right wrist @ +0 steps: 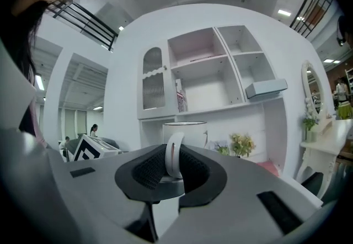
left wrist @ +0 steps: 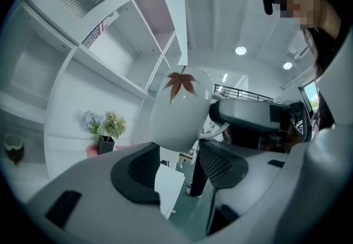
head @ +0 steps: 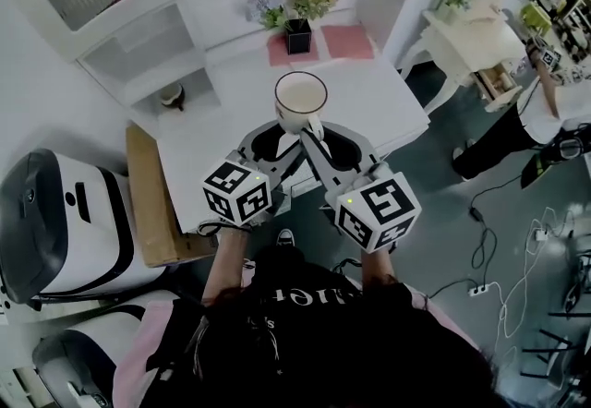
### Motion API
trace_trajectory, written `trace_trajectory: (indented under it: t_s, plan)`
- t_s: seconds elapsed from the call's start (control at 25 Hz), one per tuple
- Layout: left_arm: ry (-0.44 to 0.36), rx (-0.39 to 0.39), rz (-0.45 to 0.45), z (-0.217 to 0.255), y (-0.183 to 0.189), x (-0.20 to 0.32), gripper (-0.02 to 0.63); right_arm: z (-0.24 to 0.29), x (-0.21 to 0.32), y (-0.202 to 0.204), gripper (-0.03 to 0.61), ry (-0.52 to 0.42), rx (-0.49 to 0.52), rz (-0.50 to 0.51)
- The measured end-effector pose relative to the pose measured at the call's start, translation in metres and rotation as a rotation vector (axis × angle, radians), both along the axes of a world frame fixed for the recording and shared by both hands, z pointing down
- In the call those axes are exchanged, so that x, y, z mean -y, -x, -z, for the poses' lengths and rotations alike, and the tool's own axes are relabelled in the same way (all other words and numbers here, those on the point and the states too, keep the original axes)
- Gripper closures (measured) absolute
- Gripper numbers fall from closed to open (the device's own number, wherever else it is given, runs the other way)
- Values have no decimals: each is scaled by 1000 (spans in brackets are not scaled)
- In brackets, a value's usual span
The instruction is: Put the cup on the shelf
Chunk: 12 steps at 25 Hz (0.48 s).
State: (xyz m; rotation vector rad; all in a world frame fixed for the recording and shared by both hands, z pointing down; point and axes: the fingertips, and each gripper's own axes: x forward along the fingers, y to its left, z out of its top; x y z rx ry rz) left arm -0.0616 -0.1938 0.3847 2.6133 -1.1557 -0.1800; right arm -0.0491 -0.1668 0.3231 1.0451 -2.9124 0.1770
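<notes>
**Head view, with both gripper views.** The right gripper [right wrist: 172, 168] has its 2 jaws clamped on the looped handle of a white mug [head: 300, 100], which it holds upright in the air above the white desk [head: 369, 92]. The mug's mouth faces up and its inside shows pale. The mug is not on any shelf. It hangs in front of the white shelf unit [right wrist: 212, 72], whose open compartments rise behind it in the right gripper view.

The left gripper [left wrist: 179, 163] has its jaws spread apart with nothing between the pads. The mug body, marked with 1 red maple leaf [left wrist: 179, 84], stands just beyond its jaw tips. Whether it touches them cannot be told. In the head view the 2 grippers lie side by side below the mug, their marker cubes nearest the person.

At the back of the desk a flower arrangement in a black pot [head: 297, 32] stands between 2 pink mats. A cardboard box [head: 148, 198] leans at the desk's left edge.
</notes>
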Motion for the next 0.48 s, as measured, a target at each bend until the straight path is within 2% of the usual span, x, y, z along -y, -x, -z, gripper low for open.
trace_trajectory:
  t_s: [0.24, 0.48]
  plan:
    - [-21, -4, -41, 3, 27, 44, 379, 2, 42, 29, 494, -21, -10, -38]
    - [-4, -31, -52, 5, 39, 60, 379, 5, 59, 42, 494, -14, -33, -47]
